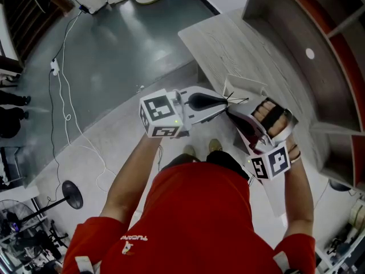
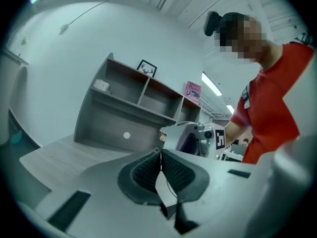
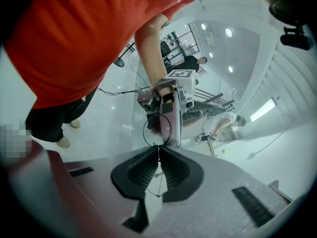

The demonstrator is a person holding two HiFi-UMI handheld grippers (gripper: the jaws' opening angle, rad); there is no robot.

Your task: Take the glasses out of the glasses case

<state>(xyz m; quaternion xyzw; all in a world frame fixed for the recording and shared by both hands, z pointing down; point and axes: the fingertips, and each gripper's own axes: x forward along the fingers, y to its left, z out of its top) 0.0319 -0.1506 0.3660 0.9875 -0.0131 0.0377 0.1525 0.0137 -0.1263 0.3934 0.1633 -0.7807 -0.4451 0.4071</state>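
Red shirt (image 1: 199, 216) nearest; left gripper (image 2: 160, 152) and right gripper (image 3: 158, 148), both tight on thin wire glasses (image 3: 154, 129) between them.

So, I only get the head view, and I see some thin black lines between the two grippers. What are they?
Observer: The right gripper view shows a thin round wire rim. It's the glasses, pinched in the right gripper, whose jaws are closed on the wire.
Operator: And the other gripper?
Observer: In its own view the left gripper is shut as well, with a thin wire of the glasses running between its jaws.
Operator: What does that one look at?
Observer: A grey shelf unit with a small framed picture standing on top.
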